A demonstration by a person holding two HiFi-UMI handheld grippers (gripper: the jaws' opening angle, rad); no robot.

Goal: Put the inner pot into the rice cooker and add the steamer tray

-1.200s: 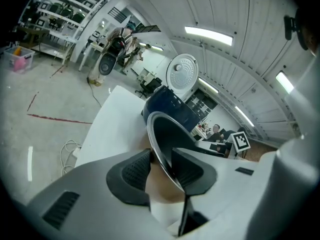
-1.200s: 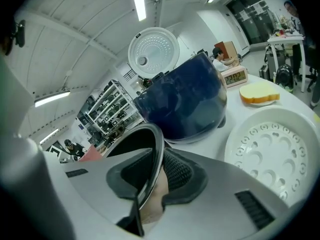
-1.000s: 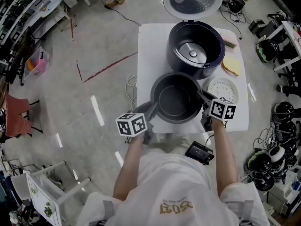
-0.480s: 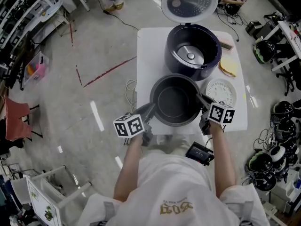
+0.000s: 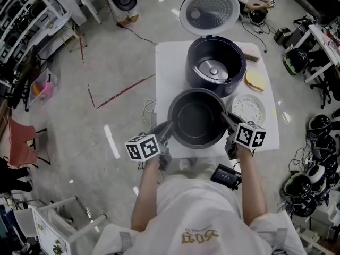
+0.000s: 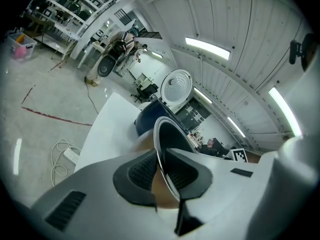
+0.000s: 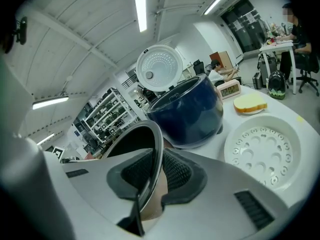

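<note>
The step in hand was carrying the inner pot [image 5: 197, 122] to the rice cooker [image 5: 190, 70], which stood open at the far end of the white table [image 5: 164, 78] with its lid [image 5: 210, 12] tipped back. The pot hung just in front of the cooker. It would likely go best kept level, centred over the opening and lowered straight, both sides sinking together so the rim did not catch. The left gripper [image 5: 169, 125] was clamped on the pot's left rim, its jaws having just been closing with the thin wall between the pads. The right gripper [image 5: 226, 118] pinched the opposite rim, jaws narrow on the metal. Neither grip should slacken before the pot sat down. The cooker's well held only its bare heating plate. The pot was empty. The perforated steamer tray [image 5: 248, 109] lay flat on the table, just right of the pot, with nothing on it.
</note>
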